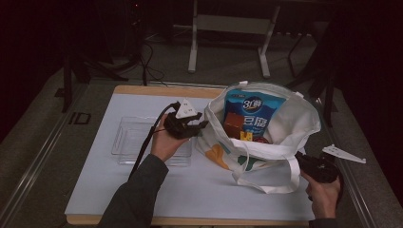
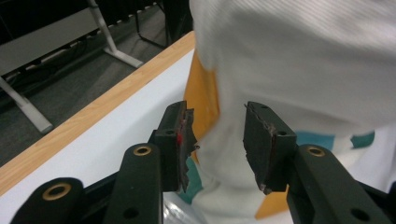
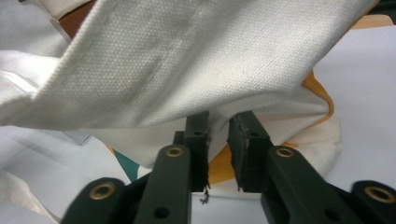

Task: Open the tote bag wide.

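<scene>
A white canvas tote bag (image 1: 294,118) with orange and teal patches stands open on the white table top (image 1: 142,190). Inside it are a blue tofu packet (image 1: 254,107), a brown box (image 1: 233,123) and a small yellow item (image 1: 246,137). My left gripper (image 1: 202,126) is held at the bag's left side. In the left gripper view its jaws (image 2: 217,135) stand apart, with the bag's cloth (image 2: 303,56) bulging just beyond them. My right gripper (image 1: 299,159) is at the bag's near right rim. Its jaws (image 3: 219,126) are nearly together, pinching a fold of the canvas (image 3: 187,60) at their tips.
A clear plastic tray (image 1: 128,137) lies left of the bag, partly under my left hand. The bag's handle loop (image 1: 266,185) trails toward the table's front edge. Beyond the wooden far edge (image 1: 157,89) are dark floor, cables and a metal stand (image 1: 228,28).
</scene>
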Motion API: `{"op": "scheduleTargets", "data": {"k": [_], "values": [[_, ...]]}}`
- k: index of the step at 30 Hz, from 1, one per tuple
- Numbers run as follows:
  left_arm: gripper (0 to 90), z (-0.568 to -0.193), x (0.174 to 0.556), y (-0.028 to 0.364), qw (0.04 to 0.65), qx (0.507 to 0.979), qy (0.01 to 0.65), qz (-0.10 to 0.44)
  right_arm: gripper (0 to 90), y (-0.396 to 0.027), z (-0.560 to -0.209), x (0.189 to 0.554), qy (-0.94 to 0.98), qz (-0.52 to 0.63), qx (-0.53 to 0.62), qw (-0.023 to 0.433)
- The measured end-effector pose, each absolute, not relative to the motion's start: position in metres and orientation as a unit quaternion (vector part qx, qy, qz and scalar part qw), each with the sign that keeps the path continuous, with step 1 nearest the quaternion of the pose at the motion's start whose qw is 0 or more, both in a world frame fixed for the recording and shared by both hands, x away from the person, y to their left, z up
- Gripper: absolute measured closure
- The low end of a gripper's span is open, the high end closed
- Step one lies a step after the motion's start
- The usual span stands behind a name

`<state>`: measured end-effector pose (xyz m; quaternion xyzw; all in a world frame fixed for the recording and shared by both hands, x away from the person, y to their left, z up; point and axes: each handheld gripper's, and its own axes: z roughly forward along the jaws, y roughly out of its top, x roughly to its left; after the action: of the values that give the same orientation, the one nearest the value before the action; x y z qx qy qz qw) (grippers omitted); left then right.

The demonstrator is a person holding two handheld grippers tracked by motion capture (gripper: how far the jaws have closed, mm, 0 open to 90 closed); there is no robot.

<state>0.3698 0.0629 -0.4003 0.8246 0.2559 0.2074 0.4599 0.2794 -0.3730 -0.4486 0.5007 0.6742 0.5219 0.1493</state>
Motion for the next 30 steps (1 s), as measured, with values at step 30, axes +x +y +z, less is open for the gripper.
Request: {"op": "scheduleTargets", "data": {"k": [30], "values": [[86.7, -0.401, 0.391, 0.057, 0.450, 0.832, 0.271, 0.181, 89.6, -0.360, -0.433, 0.287, 0.673, 0.522, 0.491, 0.183]]}}
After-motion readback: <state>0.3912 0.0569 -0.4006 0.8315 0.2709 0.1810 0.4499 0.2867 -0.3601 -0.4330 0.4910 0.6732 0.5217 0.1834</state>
